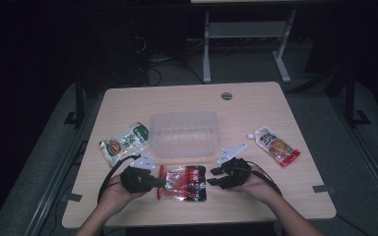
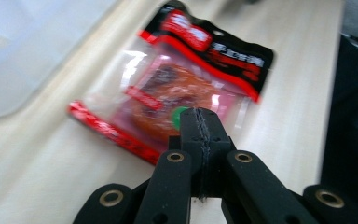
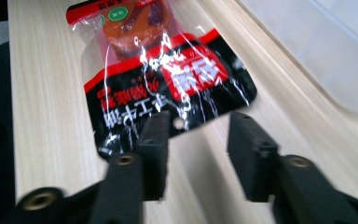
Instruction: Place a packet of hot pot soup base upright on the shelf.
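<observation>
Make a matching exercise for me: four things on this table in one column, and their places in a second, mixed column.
Things:
1. red and black clear plastic snack packet
2. clear plastic rectangular box
3. green and white pouch
4. white and red spouted pouch

Places:
A. right of the box
B. table middle
C. left of the box
D. near edge, between the two tongs

Pairs: 1-D, 2-B, 3-C, 4-A

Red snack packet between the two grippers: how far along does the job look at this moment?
Early on. Nothing lies in the clear plastic box yet. The red snack packet lies flat on the table; the left gripper is shut with nothing between its jaws, at one end of the packet, and the right gripper stands open just short of the other end. The green packet and the white pouch lie untouched.
</observation>
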Demonstrator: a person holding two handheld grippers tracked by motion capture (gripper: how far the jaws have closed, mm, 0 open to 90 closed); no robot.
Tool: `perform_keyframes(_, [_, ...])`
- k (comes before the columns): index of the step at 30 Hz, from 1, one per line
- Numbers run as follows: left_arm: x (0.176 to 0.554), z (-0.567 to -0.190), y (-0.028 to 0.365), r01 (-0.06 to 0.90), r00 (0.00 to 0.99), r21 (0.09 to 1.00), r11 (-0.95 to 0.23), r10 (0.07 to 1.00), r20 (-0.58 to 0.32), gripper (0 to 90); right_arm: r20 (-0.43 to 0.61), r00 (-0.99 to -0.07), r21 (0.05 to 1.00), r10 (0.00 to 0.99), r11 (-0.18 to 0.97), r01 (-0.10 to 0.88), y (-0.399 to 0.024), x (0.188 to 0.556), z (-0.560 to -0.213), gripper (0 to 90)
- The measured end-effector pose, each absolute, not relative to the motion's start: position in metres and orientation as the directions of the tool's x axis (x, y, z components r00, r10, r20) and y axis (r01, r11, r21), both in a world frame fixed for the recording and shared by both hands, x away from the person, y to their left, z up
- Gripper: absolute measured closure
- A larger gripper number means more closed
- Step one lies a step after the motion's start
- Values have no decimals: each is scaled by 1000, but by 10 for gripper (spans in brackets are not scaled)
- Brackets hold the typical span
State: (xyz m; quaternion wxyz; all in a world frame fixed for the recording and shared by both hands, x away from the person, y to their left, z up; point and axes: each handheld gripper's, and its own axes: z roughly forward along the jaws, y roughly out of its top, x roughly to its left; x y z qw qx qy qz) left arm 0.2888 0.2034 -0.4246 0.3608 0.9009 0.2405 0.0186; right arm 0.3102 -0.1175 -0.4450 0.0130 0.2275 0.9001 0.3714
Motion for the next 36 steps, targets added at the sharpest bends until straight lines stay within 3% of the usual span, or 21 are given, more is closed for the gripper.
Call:
perform_keyframes(7, [302, -434, 207, 427, 871, 650, -629, 480, -108, 897, 157, -870, 662, 468, 604, 444, -142, 296, -446, 399])
perform_keyframes(16, [304, -443, 204, 433, 867, 615, -659, 492, -84, 897, 164, -868, 661, 469, 601, 450, -140, 299, -450, 346])
perform_keyframes(36, [309, -454, 211, 506, 837, 574, -644, 528, -144, 899, 188, -860, 677, 474, 572, 463, -137, 300, -449, 299])
